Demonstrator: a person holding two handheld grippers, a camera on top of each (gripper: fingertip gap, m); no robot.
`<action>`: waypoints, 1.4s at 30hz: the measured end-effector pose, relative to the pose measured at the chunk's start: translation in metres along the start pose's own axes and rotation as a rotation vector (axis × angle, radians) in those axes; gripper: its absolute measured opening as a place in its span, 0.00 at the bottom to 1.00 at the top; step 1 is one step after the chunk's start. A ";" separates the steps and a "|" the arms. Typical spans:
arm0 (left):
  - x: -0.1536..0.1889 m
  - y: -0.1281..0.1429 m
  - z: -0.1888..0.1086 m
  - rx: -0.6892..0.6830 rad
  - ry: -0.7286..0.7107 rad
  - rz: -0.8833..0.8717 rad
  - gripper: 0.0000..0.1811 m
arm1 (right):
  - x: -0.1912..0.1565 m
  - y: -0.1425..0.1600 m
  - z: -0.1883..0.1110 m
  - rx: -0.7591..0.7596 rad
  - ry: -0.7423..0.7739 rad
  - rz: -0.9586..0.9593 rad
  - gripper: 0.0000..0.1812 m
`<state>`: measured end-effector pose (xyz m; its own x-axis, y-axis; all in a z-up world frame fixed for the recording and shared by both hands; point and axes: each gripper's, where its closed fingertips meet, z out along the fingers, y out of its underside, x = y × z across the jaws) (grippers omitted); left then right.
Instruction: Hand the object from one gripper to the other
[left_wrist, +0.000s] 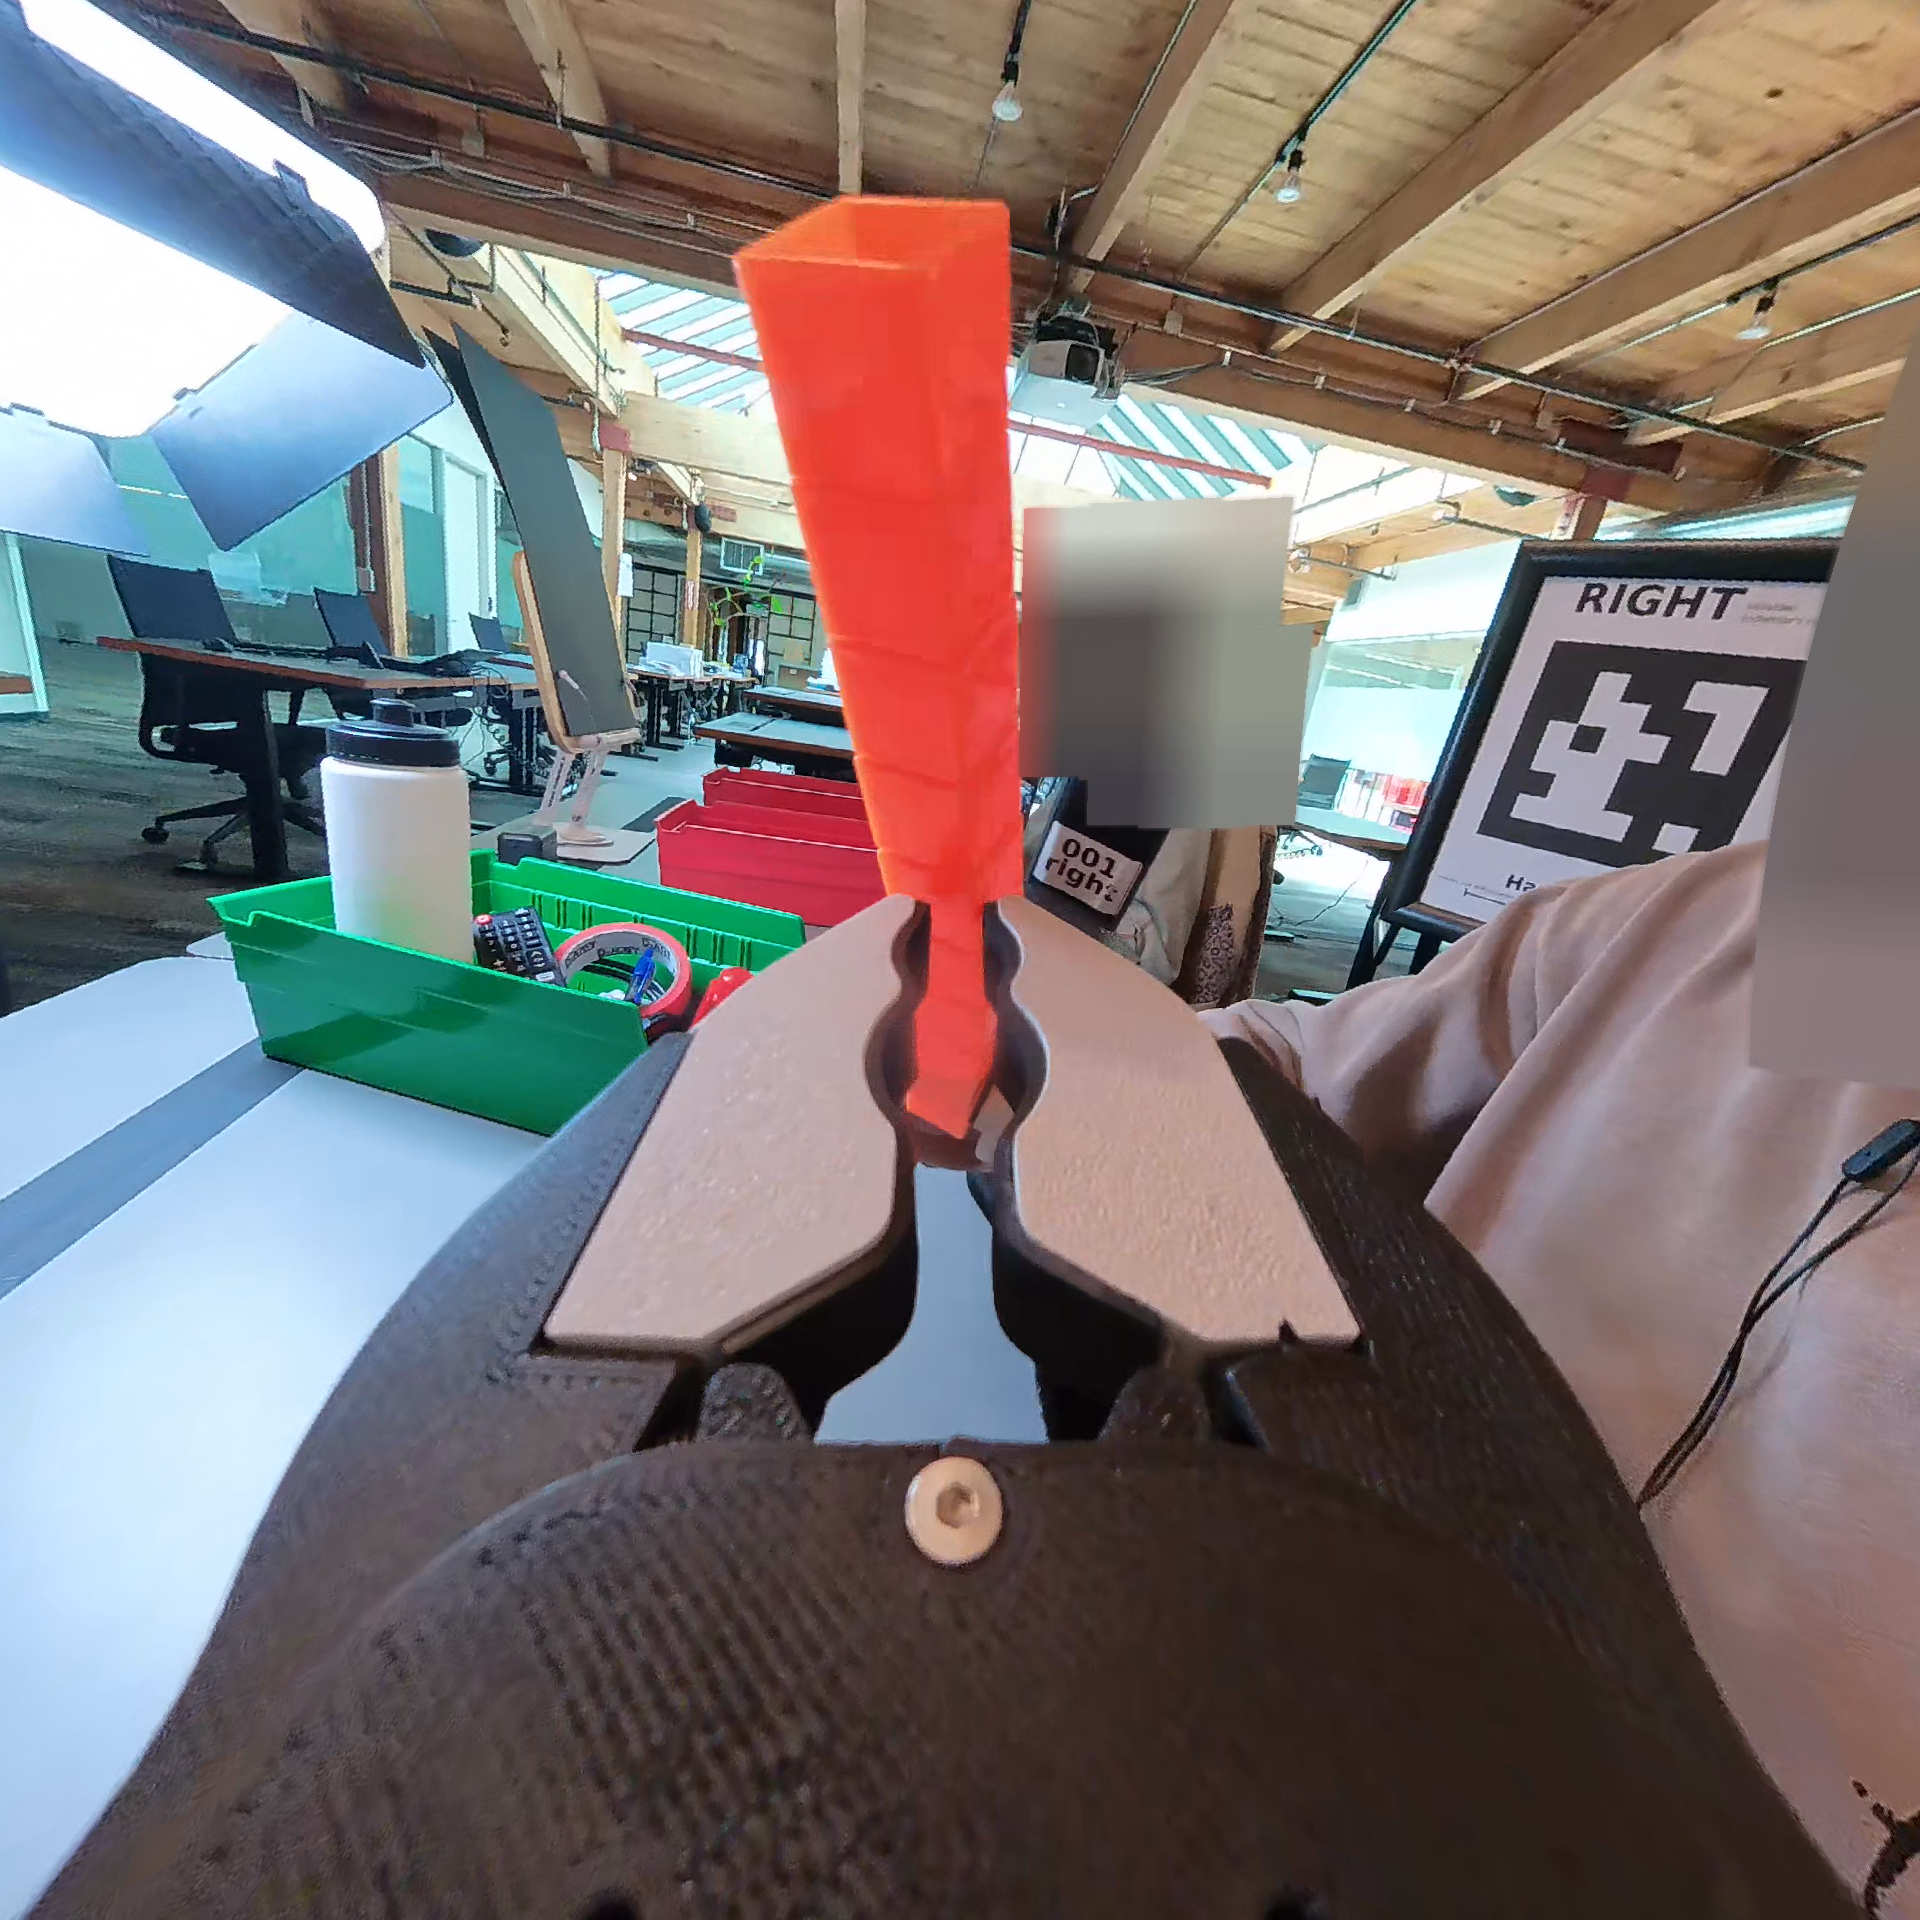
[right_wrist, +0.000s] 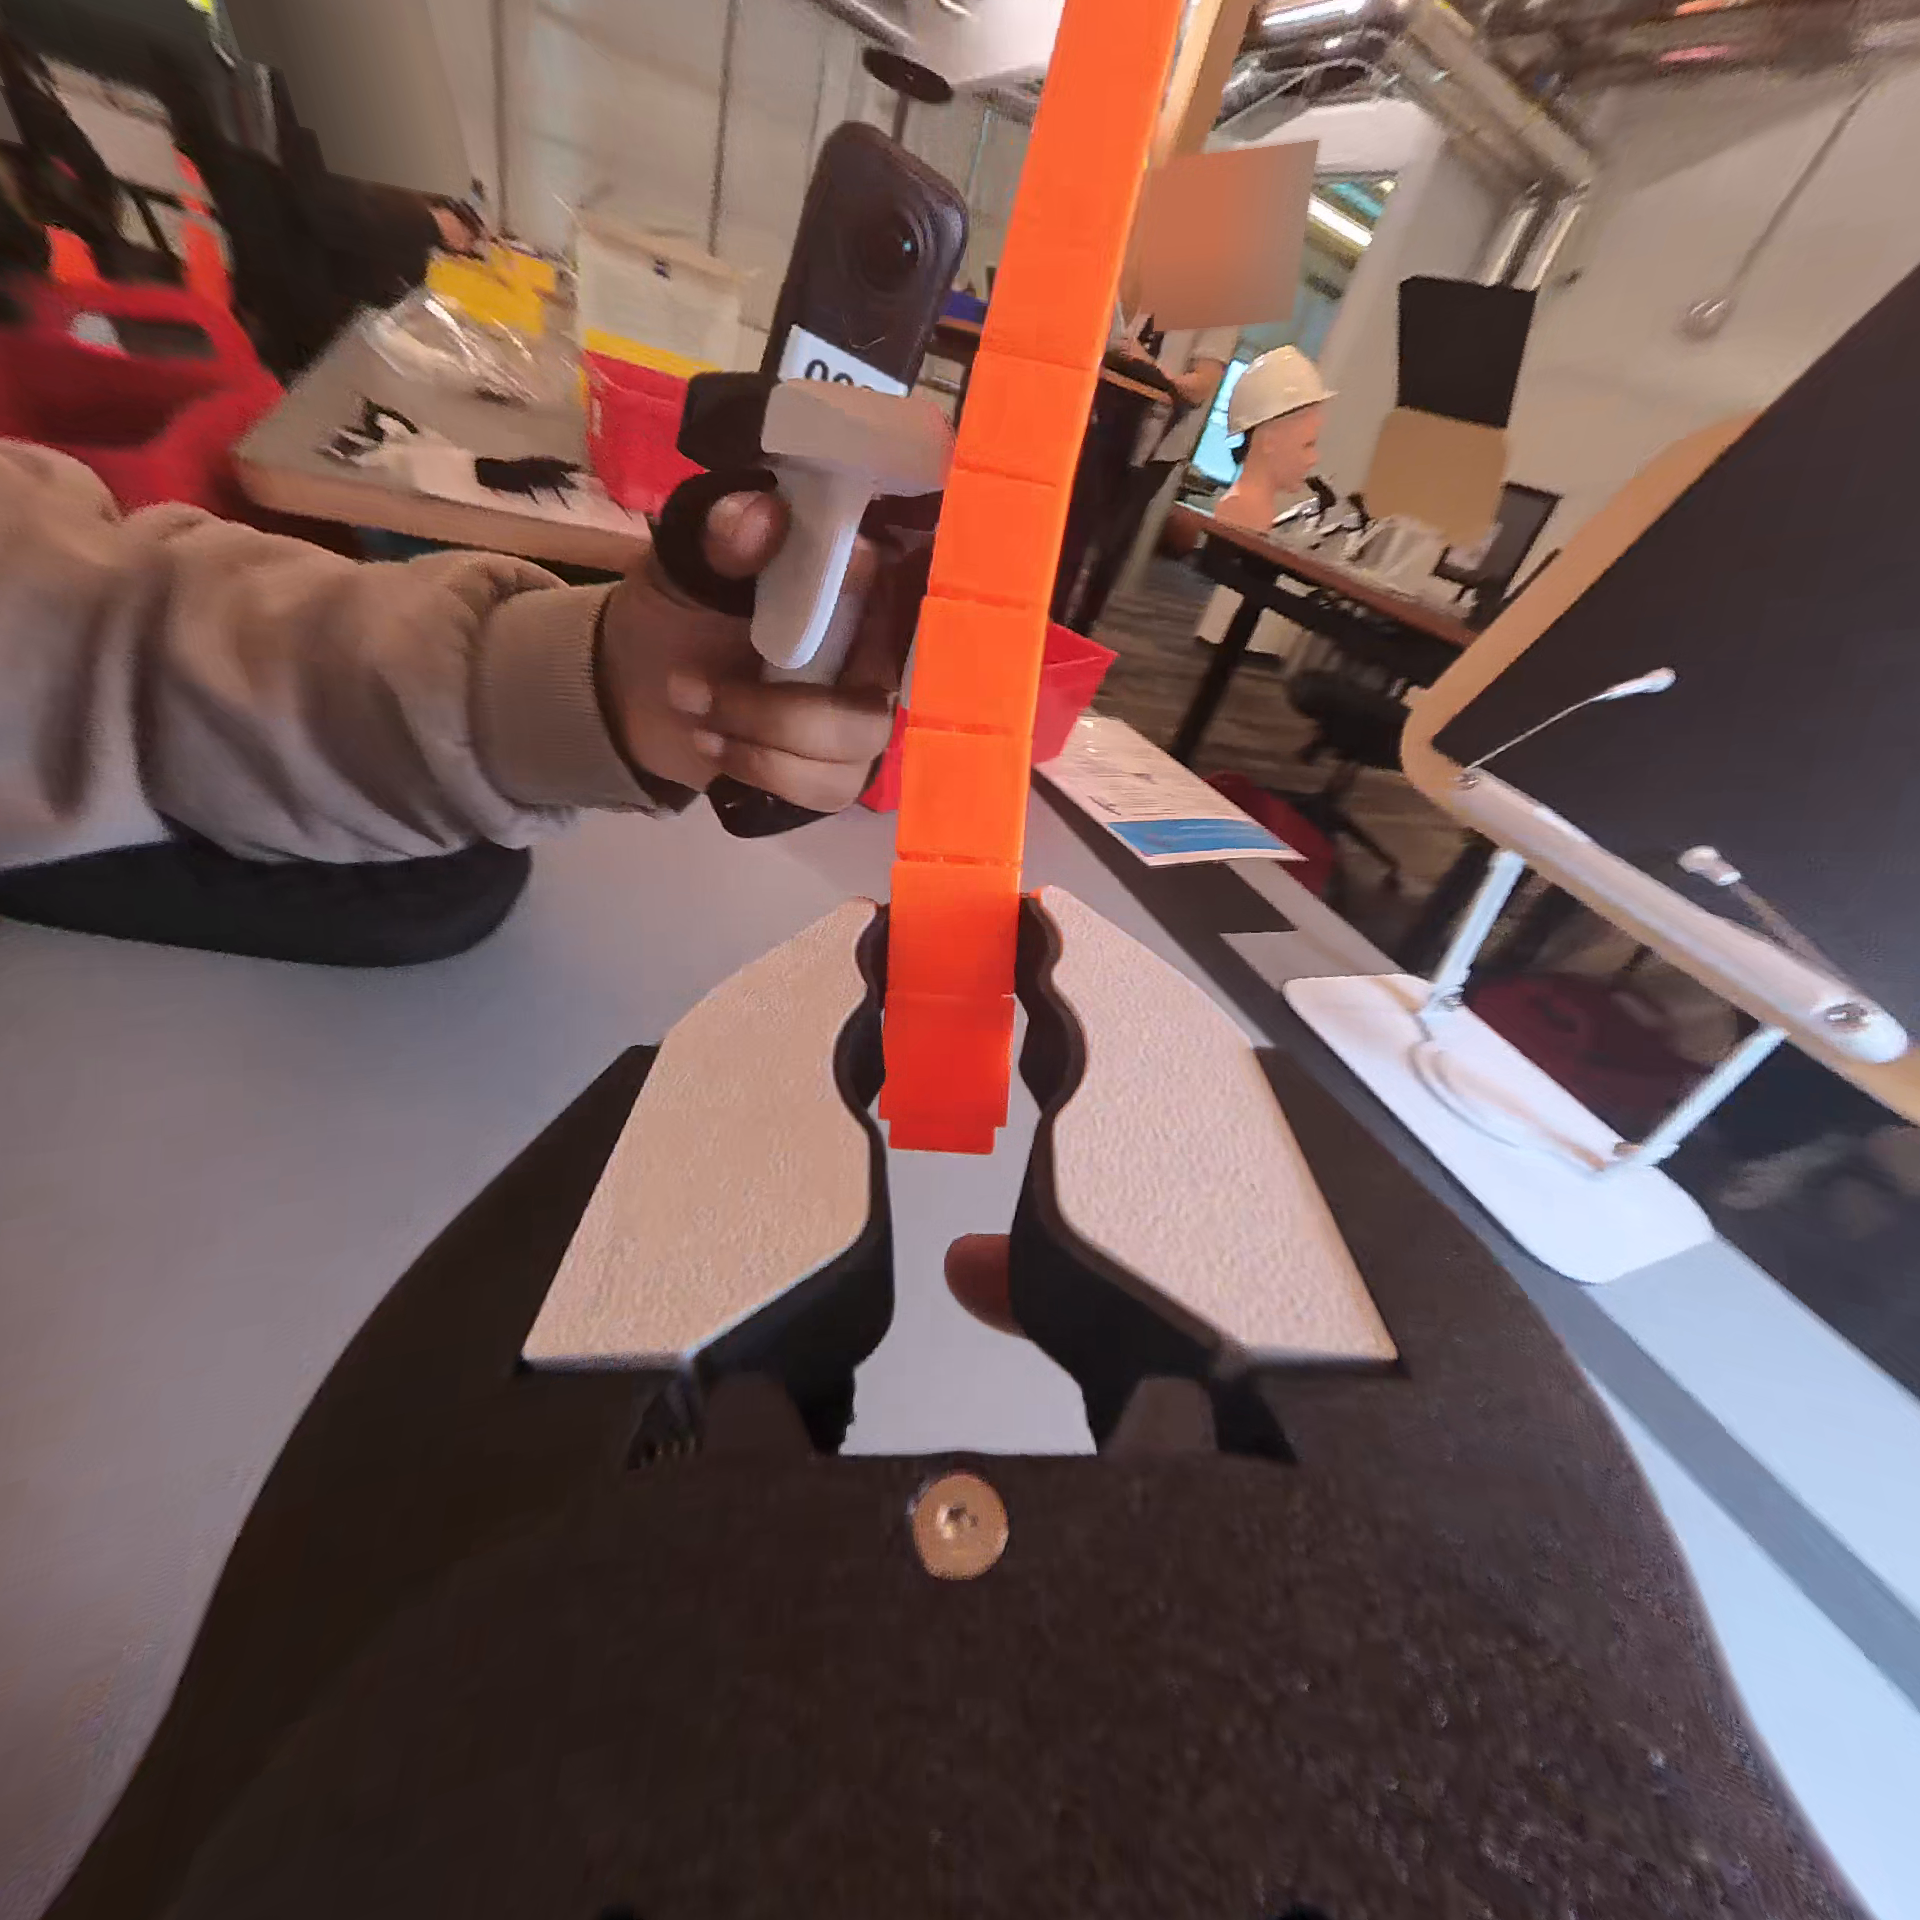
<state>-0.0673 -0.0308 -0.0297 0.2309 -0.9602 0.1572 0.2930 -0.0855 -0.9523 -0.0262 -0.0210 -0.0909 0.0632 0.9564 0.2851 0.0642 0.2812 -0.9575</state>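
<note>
A long orange segmented bar (left_wrist: 904, 582) stands upright between the fingers of my left gripper (left_wrist: 956, 914), which is shut on it near its lower end. The bar's hollow top end is free. In the right wrist view the same bar (right_wrist: 987, 644) runs up out of the frame, and my right gripper (right_wrist: 956, 909) is shut on it near its bottom end. Both grippers hold the bar at once, above the grey table (right_wrist: 312, 1143). The left gripper (right_wrist: 821, 499) shows behind the bar, held by a hand. A bit of the right gripper (left_wrist: 1081, 878) shows behind the bar.
A green bin (left_wrist: 416, 1008) with a white bottle (left_wrist: 395, 831), a remote and red tape stands at the table's far left. Red bins (left_wrist: 769, 842) lie behind it. A dark panel on a white stand (right_wrist: 1662, 727) is close on the right. The person's sleeved arm (left_wrist: 1558, 1091) is near.
</note>
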 end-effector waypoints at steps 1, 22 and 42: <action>-0.001 0.001 0.000 -0.004 -0.004 -0.001 0.06 | 0.002 -0.001 -0.002 -0.008 0.023 -0.033 0.12; -0.010 -0.011 -0.015 0.029 -0.093 0.080 0.13 | 0.028 0.005 -0.013 -0.177 0.474 -0.759 0.12; -0.003 0.017 -0.015 -0.117 -0.021 -0.035 0.12 | 0.017 0.003 -0.022 -0.132 0.434 -0.982 0.12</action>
<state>-0.0770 -0.0334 -0.0507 0.2417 -0.9505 0.1951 0.1911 -0.1504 -0.9700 -0.0032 -0.0057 -0.0875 0.2708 0.2008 0.9415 0.3844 0.8741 -0.2970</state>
